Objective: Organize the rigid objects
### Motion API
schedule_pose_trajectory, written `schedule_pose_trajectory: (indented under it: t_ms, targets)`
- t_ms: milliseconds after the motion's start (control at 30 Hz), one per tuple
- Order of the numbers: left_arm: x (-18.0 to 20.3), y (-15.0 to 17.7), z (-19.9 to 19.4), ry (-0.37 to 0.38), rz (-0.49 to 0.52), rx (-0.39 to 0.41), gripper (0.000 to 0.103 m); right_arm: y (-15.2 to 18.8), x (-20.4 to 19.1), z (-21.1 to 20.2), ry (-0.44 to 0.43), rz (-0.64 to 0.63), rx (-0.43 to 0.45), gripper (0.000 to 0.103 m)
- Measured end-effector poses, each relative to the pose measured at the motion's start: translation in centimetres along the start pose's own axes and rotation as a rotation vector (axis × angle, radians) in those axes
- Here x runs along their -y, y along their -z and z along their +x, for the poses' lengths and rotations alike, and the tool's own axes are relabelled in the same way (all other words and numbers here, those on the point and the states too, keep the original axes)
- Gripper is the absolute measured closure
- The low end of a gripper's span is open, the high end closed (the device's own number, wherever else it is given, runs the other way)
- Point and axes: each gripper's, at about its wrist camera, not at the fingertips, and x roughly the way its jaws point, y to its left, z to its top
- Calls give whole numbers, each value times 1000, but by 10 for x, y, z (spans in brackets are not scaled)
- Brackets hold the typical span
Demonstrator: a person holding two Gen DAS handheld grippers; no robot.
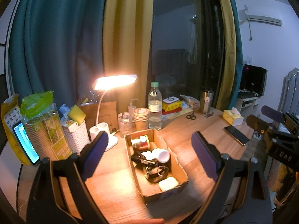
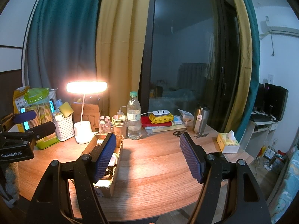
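Both claws spread wide, gripping nothing: left claw [image 1: 149, 149] hovering above the cardboard box [image 1: 179, 169], right claw [image 2: 147, 156] hanging over bare wood just right of that box [image 2: 115, 160]. Inside the box, packed close: a round tin [image 1: 140, 142] at the far end, a white cap-like cylinder [image 1: 162, 155], a black tangle of cable and gadget [image 1: 153, 169], a pale earbud-style case [image 1: 167, 183] at the near end. Out on the surface [image 2: 153, 168], well apart from the box: a phone [image 1: 237, 135], scissors [image 1: 191, 116], keys [image 2: 201, 135], a tissue pack [image 2: 227, 142].

Fits either a box already filled with the rigid bits, or one waiting to be sorted out; impossible to settle from here. So no particular move to urge.

For any grasp to come: approach from straight above, pads square to the flat sides, close only once centred. Beware the cable snagging neighbours on a lift, and the box's ragged, flimsy wall catching a finger. Steady the box with the other claw if it slides.
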Motion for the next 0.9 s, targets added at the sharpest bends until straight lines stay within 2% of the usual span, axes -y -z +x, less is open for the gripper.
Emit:
schedule_pose_trajectory:
  t_ms: [900]
  targets:
    - [-6, -1, 6, -9, 14, 4, 12, 1, 2, 1, -1, 4, -8, 29]
